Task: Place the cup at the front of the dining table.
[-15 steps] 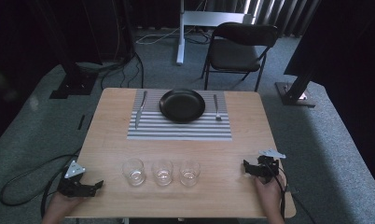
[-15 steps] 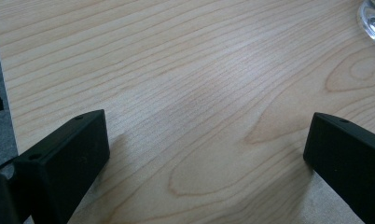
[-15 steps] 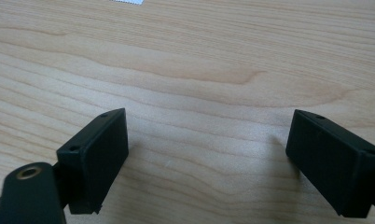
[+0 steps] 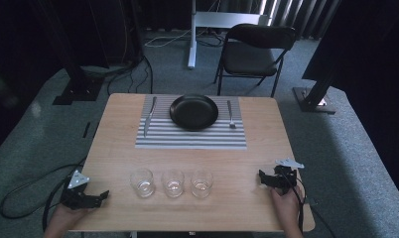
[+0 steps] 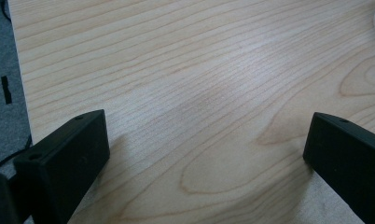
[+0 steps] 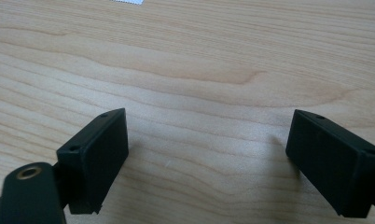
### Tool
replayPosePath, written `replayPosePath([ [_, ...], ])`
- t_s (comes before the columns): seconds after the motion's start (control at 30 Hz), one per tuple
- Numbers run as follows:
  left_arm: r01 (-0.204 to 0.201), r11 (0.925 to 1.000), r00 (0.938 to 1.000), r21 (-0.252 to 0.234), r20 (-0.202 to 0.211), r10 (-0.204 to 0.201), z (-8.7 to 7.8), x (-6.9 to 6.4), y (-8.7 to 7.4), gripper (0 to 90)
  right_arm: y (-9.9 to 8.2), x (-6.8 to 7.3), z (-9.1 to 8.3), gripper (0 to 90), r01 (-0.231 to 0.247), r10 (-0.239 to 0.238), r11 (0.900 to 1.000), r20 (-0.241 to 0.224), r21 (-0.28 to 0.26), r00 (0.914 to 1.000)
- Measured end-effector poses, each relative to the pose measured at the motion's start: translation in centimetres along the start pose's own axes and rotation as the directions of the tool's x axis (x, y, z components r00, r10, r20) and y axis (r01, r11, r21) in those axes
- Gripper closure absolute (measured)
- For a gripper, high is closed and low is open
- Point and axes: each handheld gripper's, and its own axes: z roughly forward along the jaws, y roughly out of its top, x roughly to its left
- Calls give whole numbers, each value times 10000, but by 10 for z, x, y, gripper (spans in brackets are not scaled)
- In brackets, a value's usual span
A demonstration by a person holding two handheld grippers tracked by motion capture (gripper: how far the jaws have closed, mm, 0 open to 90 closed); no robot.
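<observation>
**Both my tongs wide, resting at the near corners**

From the high view, my left gripper [image 4: 96,197] sits at the table's [image 4: 267,134] near left corner and my right gripper [image 4: 268,179] near the right edge. Three glasses [image 4: 173,183] stand in a row between them. Farther off, a black plate [image 4: 194,111] lies on a striped placemat [image 4: 190,138], knife [image 4: 149,116] left, fork [image 4: 231,114] right.

In the left gripper view, my jaws gape wide over bare wood.

In the right gripper view, the jaws are likewise spread wide, nothing between them.
</observation>
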Motion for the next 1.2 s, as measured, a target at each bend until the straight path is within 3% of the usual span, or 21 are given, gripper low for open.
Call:
replayPosePath([
  [0.27, -55, 9997, 9999, 251, 128, 52, -1, -3, 3, 14, 0, 0, 0, 123, 0, 0, 10000, 1, -1, 10000],
  [0.53, -59, 9999, 9997, 128, 258, 56, -3, -6, 3, 15, 0, 0, 0, 123, 6, -6, 10000, 1, -4, 10000],
  [0.77, -379, 9990, 9984, 231, 427, 369, -2, -17, 5, 15, 0, 0, 0, 123, -8, 8, 10000, 18, -10, 10000],
  [1.03, -465, 9977, 9963, -501, 697, 500, -13, -23, 14, 15, 0, 0, 0, 123, -3, 3, 10000, 20, -7, 10000],
  [1.2, -538, 9974, 9944, -484, 880, 579, -16, -26, 17, 15, 0, 0, 0, 123, -4, 4, 10000, 20, -8, 10000],
])
